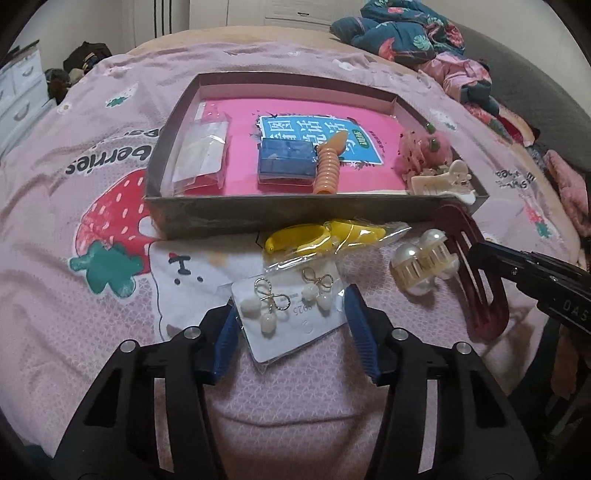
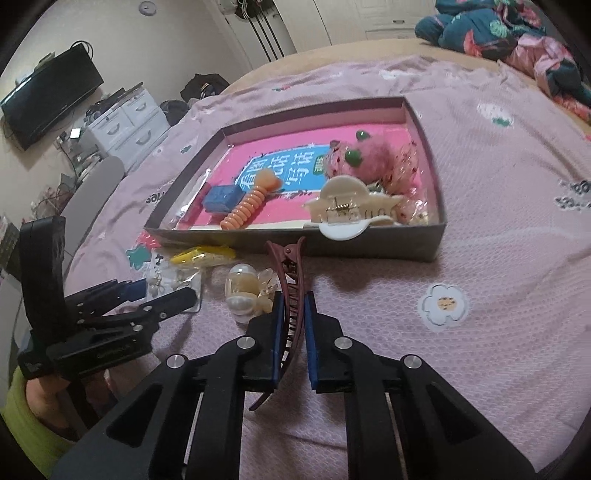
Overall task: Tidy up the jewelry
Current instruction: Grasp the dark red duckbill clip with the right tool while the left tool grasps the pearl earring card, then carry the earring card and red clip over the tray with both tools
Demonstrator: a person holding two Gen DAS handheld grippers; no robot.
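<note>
A grey shallow box (image 1: pixel 295 214) (image 2: pixel 369 245) with a pink book inside lies on the bed. My left gripper (image 1: pixel 291 310) is open around a clear packet of bow-and-pearl earrings (image 1: pixel 291 314), fingers on either side of it. The packet also shows in the right wrist view (image 2: pixel 173 284). My right gripper (image 2: pixel 293 306) is closed on a dark red banana hair clip (image 2: pixel 291 291) (image 1: pixel 476 273) lying on the blanket. A pearl claw clip (image 1: pixel 424 262) (image 2: pixel 243 291) lies between the two. A yellow clip in plastic (image 1: pixel 325 238) (image 2: pixel 203 254) lies by the box's front wall.
The box holds a blue box (image 1: pixel 286 164), an orange spiral clip (image 1: pixel 328 166), a clear packet (image 1: pixel 203 151), a pink fluffy piece (image 2: pixel 365 158) and a cream claw clip (image 2: pixel 351 210). Bundled clothes (image 1: pixel 406 33) lie at the bed's far right. White drawers (image 2: pixel 125 122) stand far left.
</note>
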